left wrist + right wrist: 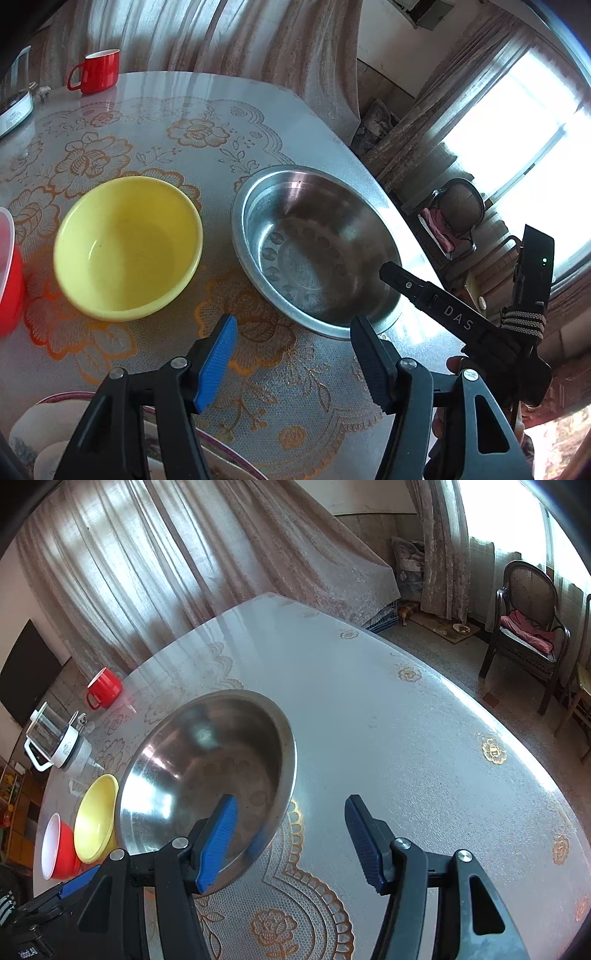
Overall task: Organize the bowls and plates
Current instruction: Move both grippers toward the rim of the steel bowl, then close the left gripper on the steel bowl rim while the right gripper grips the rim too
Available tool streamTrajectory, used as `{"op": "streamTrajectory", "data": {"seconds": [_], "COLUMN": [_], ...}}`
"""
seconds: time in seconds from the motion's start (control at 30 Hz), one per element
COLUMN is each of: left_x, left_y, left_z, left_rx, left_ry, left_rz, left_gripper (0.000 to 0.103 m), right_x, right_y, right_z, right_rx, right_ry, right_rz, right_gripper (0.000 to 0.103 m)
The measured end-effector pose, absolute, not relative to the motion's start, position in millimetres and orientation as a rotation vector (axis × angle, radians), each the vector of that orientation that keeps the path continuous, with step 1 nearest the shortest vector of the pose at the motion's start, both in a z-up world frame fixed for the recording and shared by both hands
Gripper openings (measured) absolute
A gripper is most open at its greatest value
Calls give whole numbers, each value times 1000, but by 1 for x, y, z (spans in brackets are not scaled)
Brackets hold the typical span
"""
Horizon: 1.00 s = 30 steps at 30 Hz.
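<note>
**Both grippers hovering at the steel bowl**

While the table [406,738] is carrying everything, the steel bowl [317,247] is sitting near its right edge, with the yellow bowl [127,245] just beside it. Both the left gripper [295,363] and the right gripper [291,843] are hanging with jaws apart, gripping nothing.

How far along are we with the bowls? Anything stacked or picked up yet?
Nothing looks stacked: the steel bowl, yellow bowl and red bowl sit side by side on the table. Both the left hand-held gripper and right hand-held gripper are open and empty. All nesting remains.
</note>
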<state>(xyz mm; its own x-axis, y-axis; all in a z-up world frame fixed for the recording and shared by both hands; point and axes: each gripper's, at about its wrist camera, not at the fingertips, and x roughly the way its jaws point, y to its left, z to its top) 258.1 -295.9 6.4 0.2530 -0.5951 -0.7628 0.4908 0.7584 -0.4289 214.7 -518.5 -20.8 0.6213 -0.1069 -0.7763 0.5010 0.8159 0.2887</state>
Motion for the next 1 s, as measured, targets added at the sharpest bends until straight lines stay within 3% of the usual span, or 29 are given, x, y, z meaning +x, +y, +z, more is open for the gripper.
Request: {"op": "streamTrajectory", "data": {"seconds": [0.23, 0.57, 0.67, 0.73, 1.0], "left_x": [266, 262, 262, 260, 247], "left_y": [-306, -305, -305, -303, -298], "left_z": [0, 4, 4, 6, 18], "left_rx": [-195, -252, -283, -304, -334], "left_ry": [1116, 1103, 1112, 1105, 1061], "left_rz": [-787, -827, -838, -840, -890], "left_gripper": [65, 71, 71, 73, 74], "right_x": [232, 214, 213, 214, 196], "right_y": [-514, -494, -480, -471, -470], "right_z": [-37, -30, -23, -21, -14], "right_rx": [467, 403, 279, 212, 339], "right_ry": [919, 891, 883, 907, 895], "right_rz": [-377, -285, -283, -283, -158], "right_gripper": [61, 61, 56, 48, 43]}}
